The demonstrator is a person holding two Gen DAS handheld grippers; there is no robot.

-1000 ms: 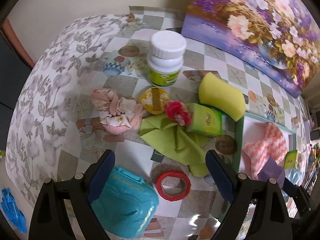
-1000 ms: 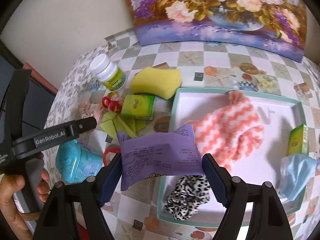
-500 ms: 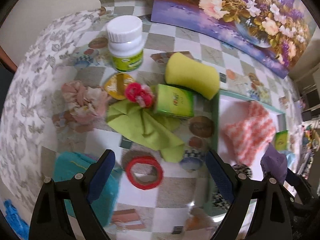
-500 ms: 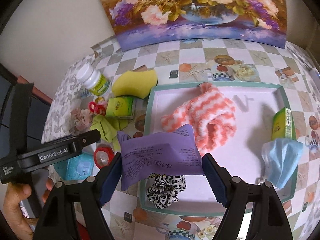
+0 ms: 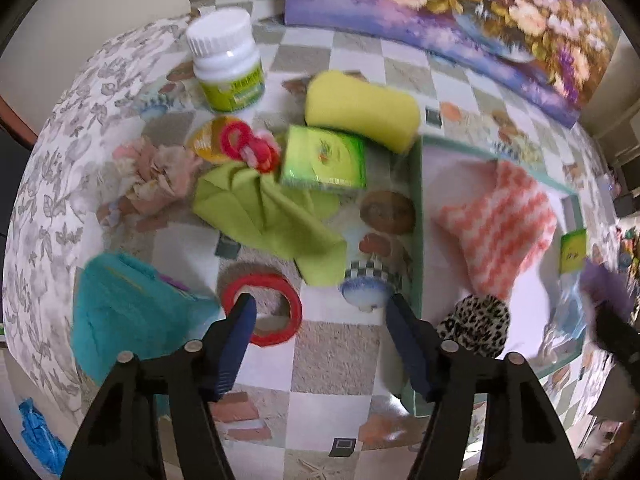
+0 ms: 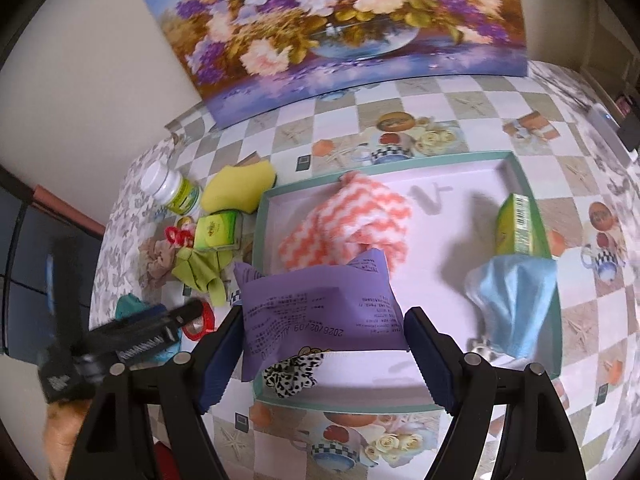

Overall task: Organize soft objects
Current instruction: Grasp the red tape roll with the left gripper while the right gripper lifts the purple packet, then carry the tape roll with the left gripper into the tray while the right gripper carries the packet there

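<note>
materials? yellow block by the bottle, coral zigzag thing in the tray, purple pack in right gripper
Yellow block: likely foam sponge, matte, rounded edges. Coral zigzag cloth: fuzzy fleece or microfibre, nap visible. Purple pack, held in the right gripper: seemingly thin plastic film, creased, printed.

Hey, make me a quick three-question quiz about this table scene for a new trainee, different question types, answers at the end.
1. True or false: the leopard-print scrunchie lies inside the teal-rimmed tray.
2. Multiple choice: what is the right gripper holding? A) the purple packet B) a yellow sponge C) a white bottle
3. Fill in: the ring lying on the table near the left gripper fingertips is coloured ____.

Key: 1 true; 2 A; 3 red.
</note>
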